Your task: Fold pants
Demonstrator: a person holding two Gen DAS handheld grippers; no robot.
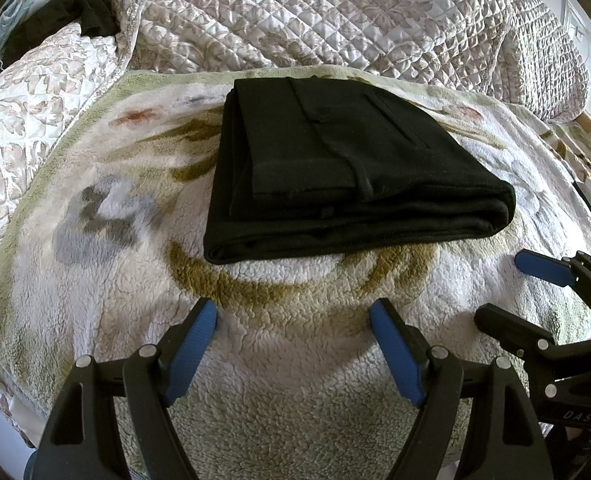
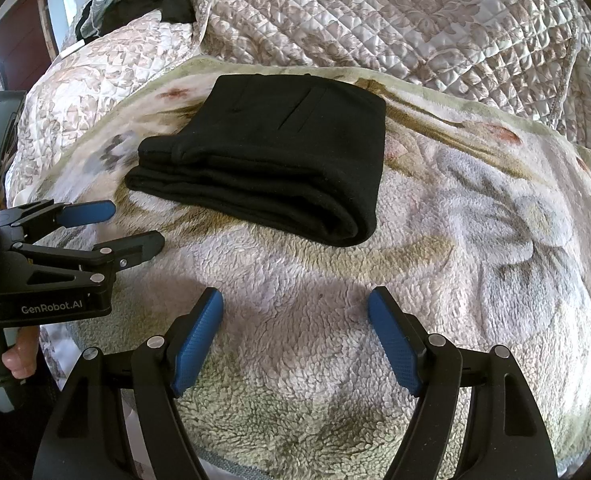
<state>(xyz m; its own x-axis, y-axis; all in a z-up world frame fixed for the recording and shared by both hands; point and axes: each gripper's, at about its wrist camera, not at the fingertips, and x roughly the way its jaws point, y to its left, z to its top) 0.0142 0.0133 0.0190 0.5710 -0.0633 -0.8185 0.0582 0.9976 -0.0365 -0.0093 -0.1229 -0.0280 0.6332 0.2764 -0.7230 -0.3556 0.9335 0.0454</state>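
The black pants (image 1: 335, 168) lie folded into a compact stack on a fleece floral blanket (image 1: 115, 280); they also show in the right wrist view (image 2: 279, 152). My left gripper (image 1: 293, 312) is open and empty, a short way in front of the stack's near edge. My right gripper (image 2: 295, 300) is open and empty, also in front of the stack. The right gripper shows at the right edge of the left wrist view (image 1: 515, 288). The left gripper shows at the left of the right wrist view (image 2: 135, 224). Neither touches the pants.
A quilted floral bedspread (image 1: 335, 12) covers the bed behind the blanket. A dark garment (image 1: 71, 16) lies at the far left corner. The blanket (image 2: 475, 240) extends to the right of the pants. A hand (image 2: 19, 356) holds the left gripper's handle.
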